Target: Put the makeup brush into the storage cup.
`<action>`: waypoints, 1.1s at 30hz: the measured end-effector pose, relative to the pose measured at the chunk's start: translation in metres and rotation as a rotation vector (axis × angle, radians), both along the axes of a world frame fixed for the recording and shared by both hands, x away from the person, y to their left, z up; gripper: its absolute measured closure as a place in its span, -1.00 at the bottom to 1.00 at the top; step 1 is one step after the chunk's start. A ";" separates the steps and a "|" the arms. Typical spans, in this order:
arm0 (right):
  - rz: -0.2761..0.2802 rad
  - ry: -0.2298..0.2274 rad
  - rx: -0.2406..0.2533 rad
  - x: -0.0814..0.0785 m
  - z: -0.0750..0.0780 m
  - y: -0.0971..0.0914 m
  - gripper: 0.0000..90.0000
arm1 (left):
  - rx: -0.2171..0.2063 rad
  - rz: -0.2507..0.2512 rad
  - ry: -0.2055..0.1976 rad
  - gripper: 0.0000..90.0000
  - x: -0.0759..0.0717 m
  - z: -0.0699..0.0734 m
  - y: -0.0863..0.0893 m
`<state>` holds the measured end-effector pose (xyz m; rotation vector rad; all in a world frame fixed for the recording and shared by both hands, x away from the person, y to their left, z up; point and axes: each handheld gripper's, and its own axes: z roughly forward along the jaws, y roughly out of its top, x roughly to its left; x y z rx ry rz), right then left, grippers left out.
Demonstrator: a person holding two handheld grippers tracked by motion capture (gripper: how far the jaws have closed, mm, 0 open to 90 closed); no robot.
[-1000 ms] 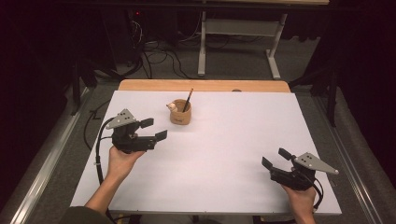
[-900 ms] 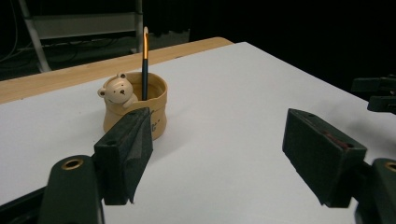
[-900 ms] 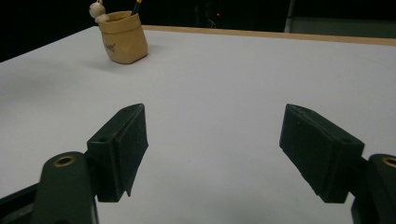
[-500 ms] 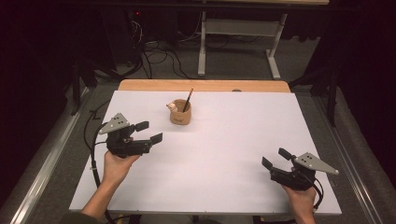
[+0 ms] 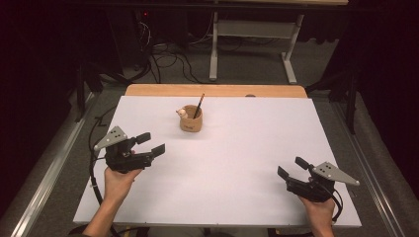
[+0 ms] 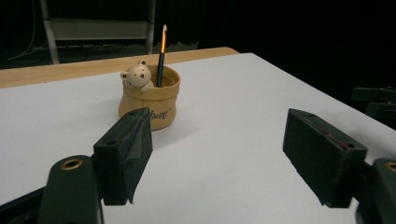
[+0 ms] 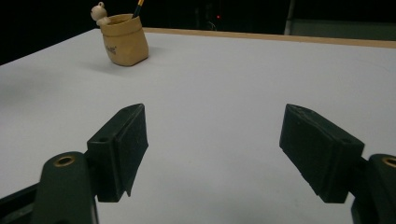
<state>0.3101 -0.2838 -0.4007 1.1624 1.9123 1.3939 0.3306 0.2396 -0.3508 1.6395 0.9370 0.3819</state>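
Note:
A tan pot (image 5: 191, 120) shaped like a sack, with a small bear figure on its rim, stands near the table's far middle; a pencil (image 5: 198, 105) leans upright in it. The left gripper view has the pot (image 6: 150, 101) and pencil (image 6: 161, 54) just beyond my jaws. My left gripper (image 5: 150, 143) is open at the table's left, empty, a short way short of the pot. My right gripper (image 5: 292, 166) is open and empty near the front right corner. In the right gripper view the pot (image 7: 125, 40) stands far off at the upper left.
A white sheet (image 5: 237, 163) covers the table, with a wooden strip (image 5: 215, 91) showing along its far edge. Cables and a white metal frame (image 5: 252, 29) lie on the floor beyond. A cable (image 5: 93, 170) trails from the left gripper off the table's left edge.
My left gripper has drawn back toward the person and to the left, away from the pot. The right gripper has stayed put.

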 end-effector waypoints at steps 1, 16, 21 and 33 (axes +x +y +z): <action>-0.004 0.000 0.003 0.000 0.000 0.000 -0.44 | -0.002 0.002 0.004 -0.45 -0.001 -0.002 0.000; 0.004 0.002 -0.004 0.001 -0.001 0.002 -0.44 | -0.025 0.006 0.027 -0.46 -0.008 -0.015 0.002; 0.005 0.005 -0.004 0.001 -0.001 0.001 -0.44 | -0.024 0.009 0.037 -0.46 -0.009 -0.019 0.002; 0.004 -0.002 -0.008 0.001 0.000 0.001 -0.44 | -0.016 0.007 0.035 -0.45 -0.010 -0.029 0.000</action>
